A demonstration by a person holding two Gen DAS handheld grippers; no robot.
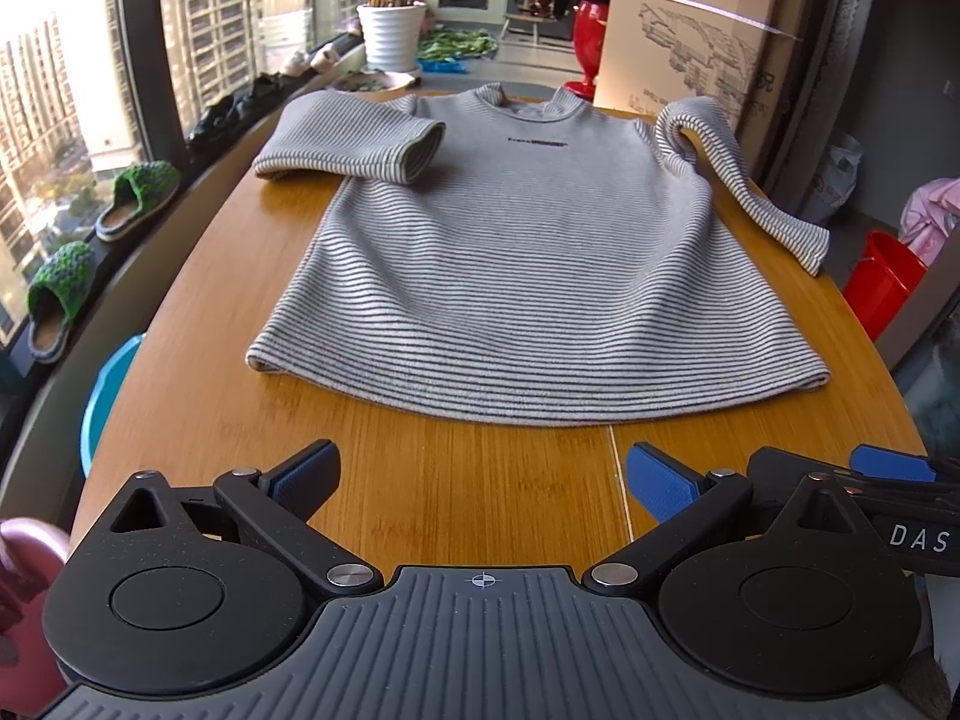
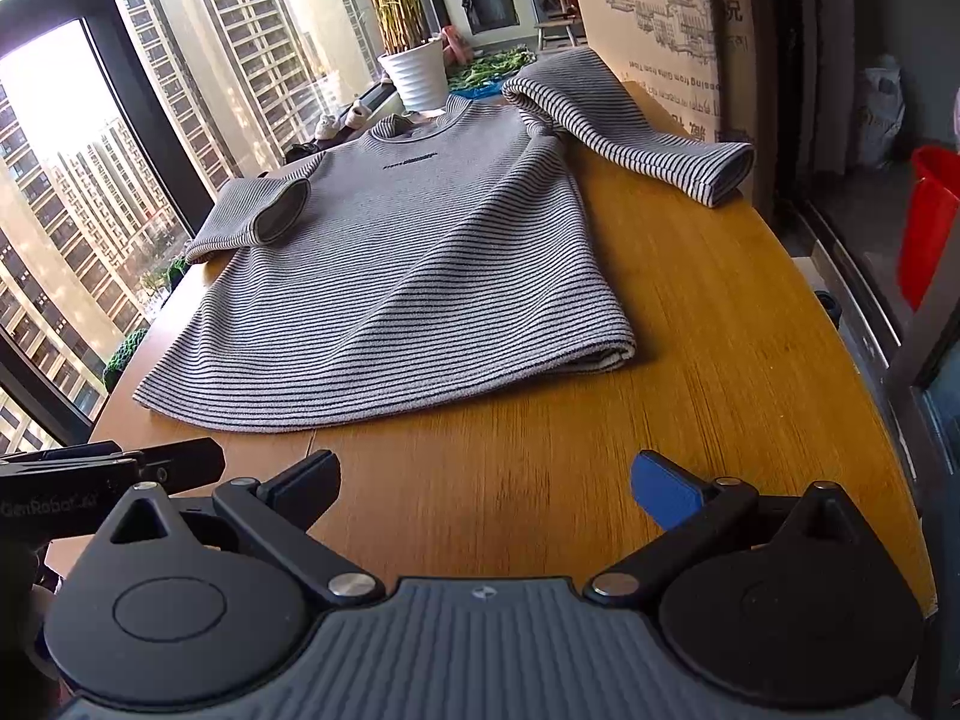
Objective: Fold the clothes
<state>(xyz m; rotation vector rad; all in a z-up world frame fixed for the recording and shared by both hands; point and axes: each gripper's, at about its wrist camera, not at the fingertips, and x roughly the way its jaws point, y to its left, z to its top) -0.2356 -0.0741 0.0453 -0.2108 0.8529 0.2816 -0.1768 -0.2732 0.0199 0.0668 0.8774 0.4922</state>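
Note:
A grey and black striped long-sleeved shirt [image 1: 528, 276] lies face up on the wooden table [image 1: 420, 492], collar at the far end. Its left sleeve [image 1: 354, 141] is folded across the chest; its right sleeve [image 1: 762, 192] trails off toward the table's right edge. My left gripper [image 1: 483, 477] is open above bare wood, just short of the hem, holding nothing. In the right wrist view the same shirt [image 2: 408, 288] lies ahead and to the left. My right gripper [image 2: 486, 483] is open too, over bare table near the front edge. Each gripper shows at the side of the other's view.
A large cardboard box [image 1: 708, 30] stands behind the table's far right corner. A white pot with a plant [image 1: 390, 36] sits on the window ledge, where green slippers [image 1: 138, 198] also lie. A red bucket [image 1: 882, 282] is on the floor at the right, a blue stool [image 1: 108, 396] at the left.

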